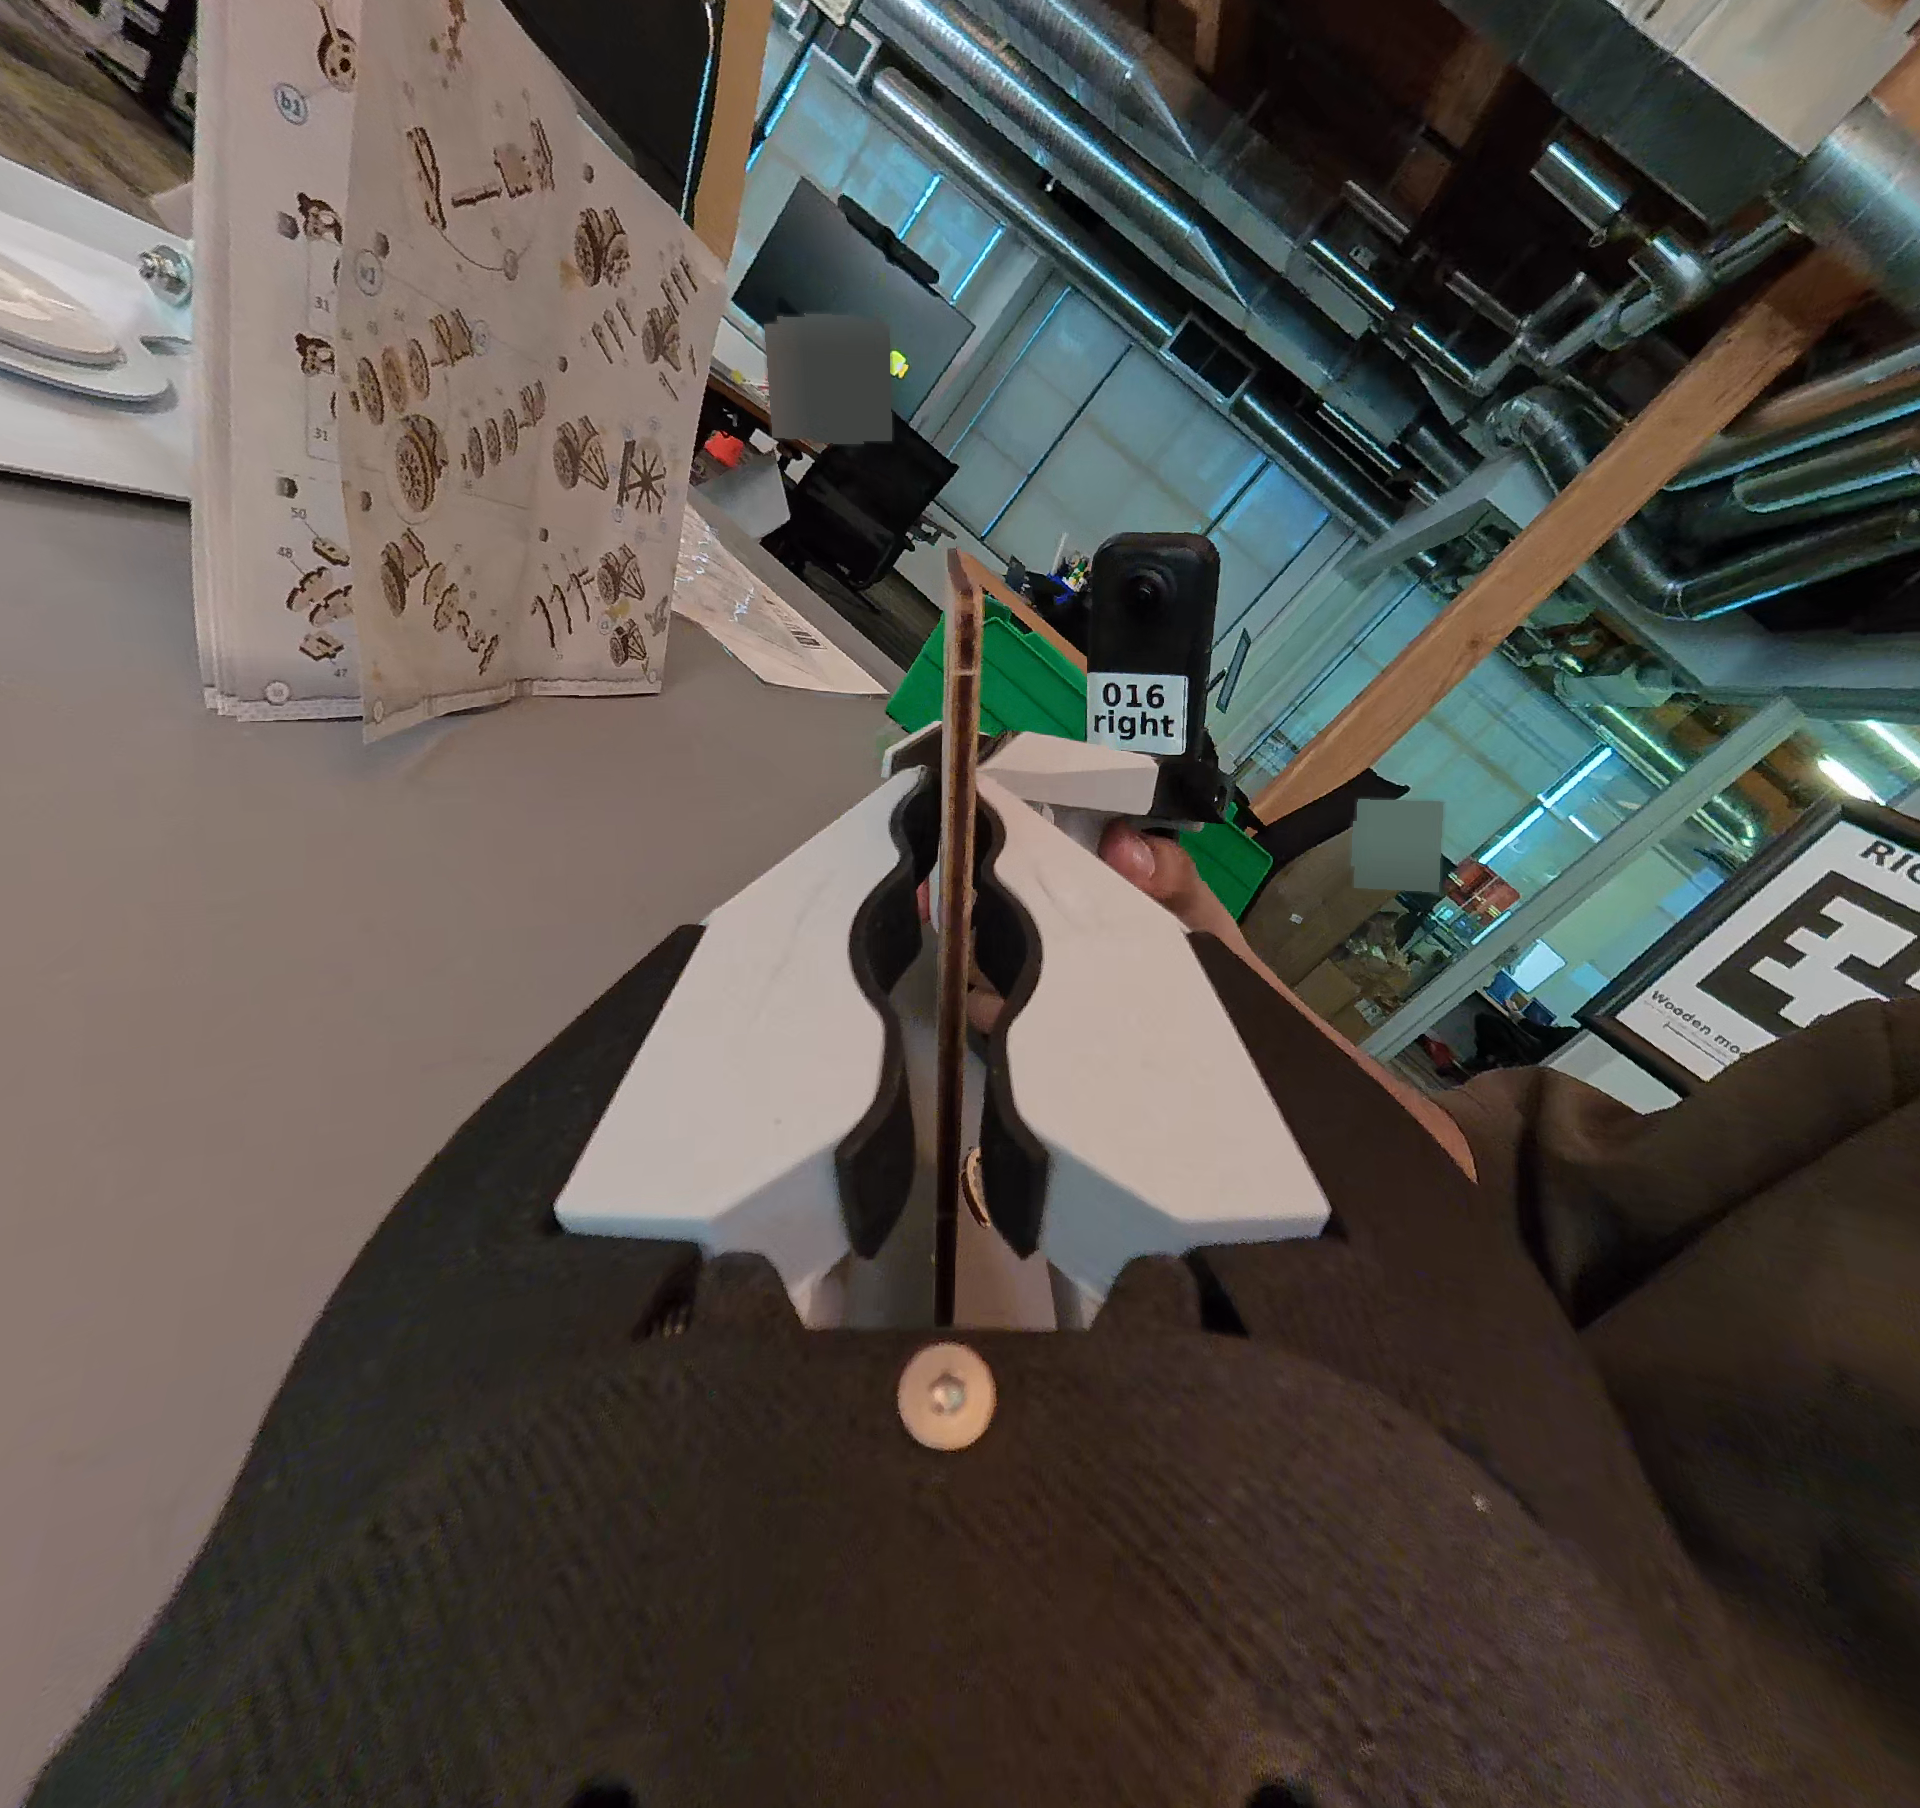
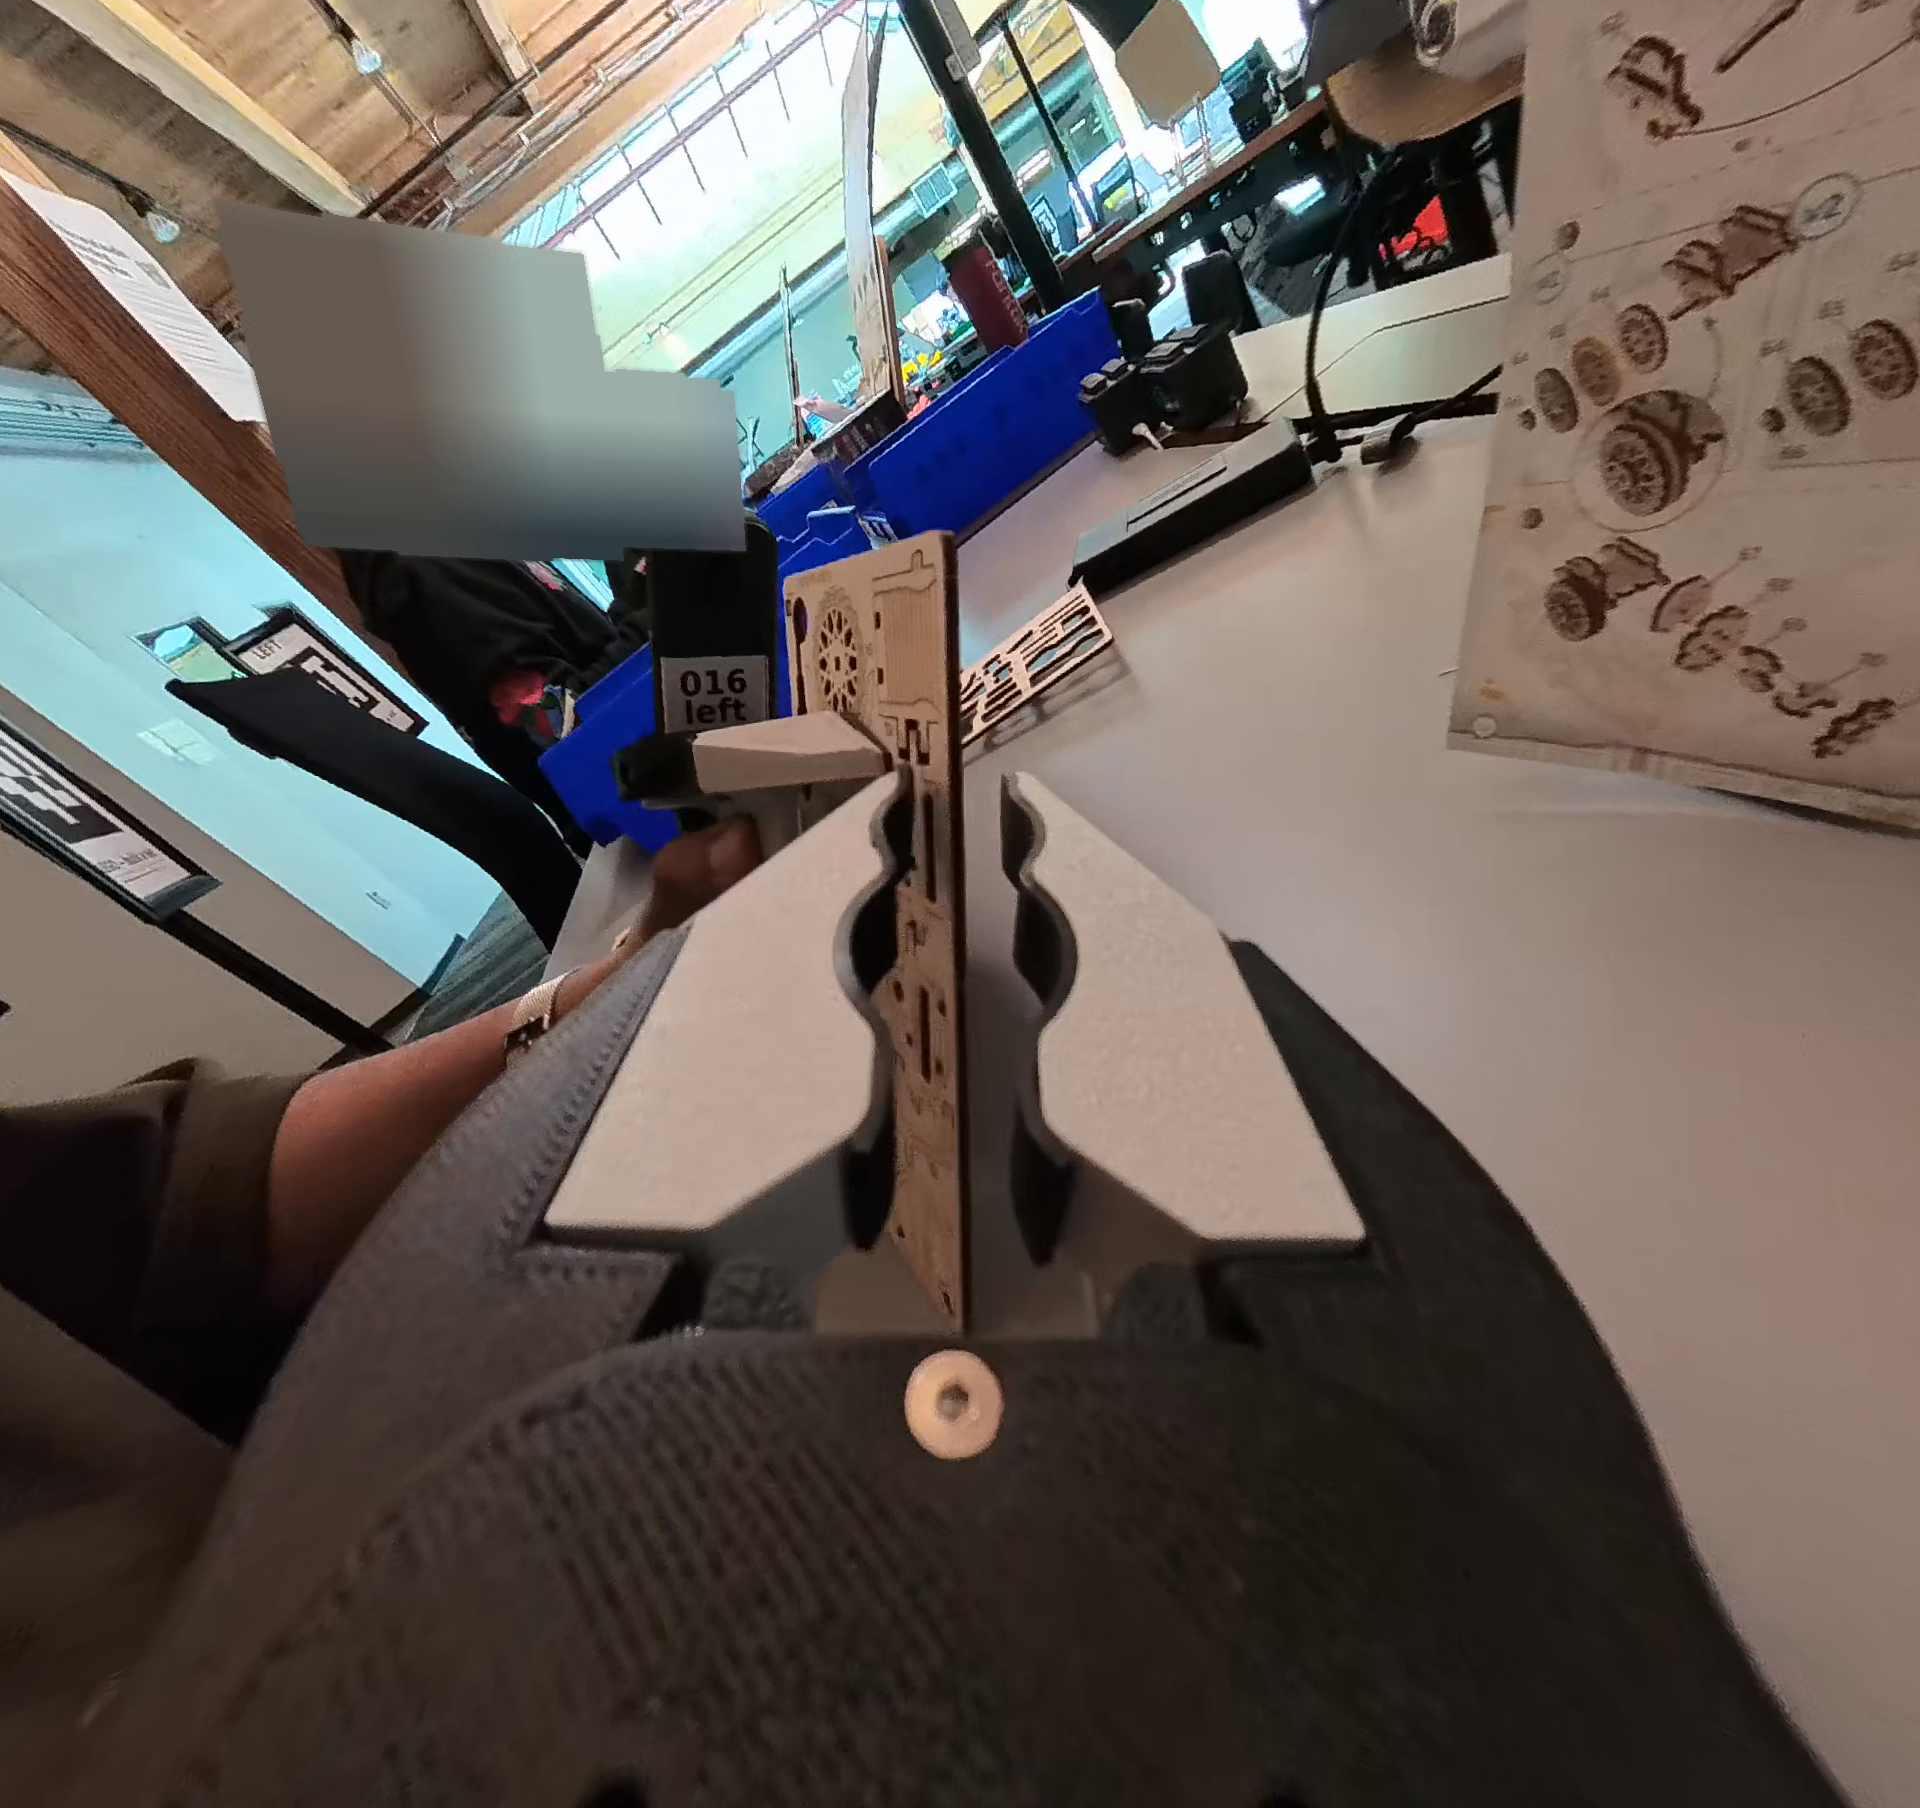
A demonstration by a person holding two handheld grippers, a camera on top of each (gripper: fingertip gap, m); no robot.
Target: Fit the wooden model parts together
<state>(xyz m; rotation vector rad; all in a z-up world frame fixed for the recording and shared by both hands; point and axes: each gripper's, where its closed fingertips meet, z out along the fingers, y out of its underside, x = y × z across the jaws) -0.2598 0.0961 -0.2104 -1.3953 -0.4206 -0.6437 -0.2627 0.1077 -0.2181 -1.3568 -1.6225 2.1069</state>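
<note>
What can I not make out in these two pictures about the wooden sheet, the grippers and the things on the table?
1. Wooden sheet: the left wrist view shows only its edge, and the left gripper covers its faces.
2. Right gripper: the right wrist view is too oblique to show whether one of the jaws touches the sheet.
3. Instruction booklet: blurred and cut off by the right edge.
4. Offcut frame: too small.

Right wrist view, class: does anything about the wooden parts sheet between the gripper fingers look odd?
The wooden parts sheet stands off-centre in the right gripper: it lies against one finger, with a clear gap to the other, so it is not clamped there. The left gripper grips it.
</note>
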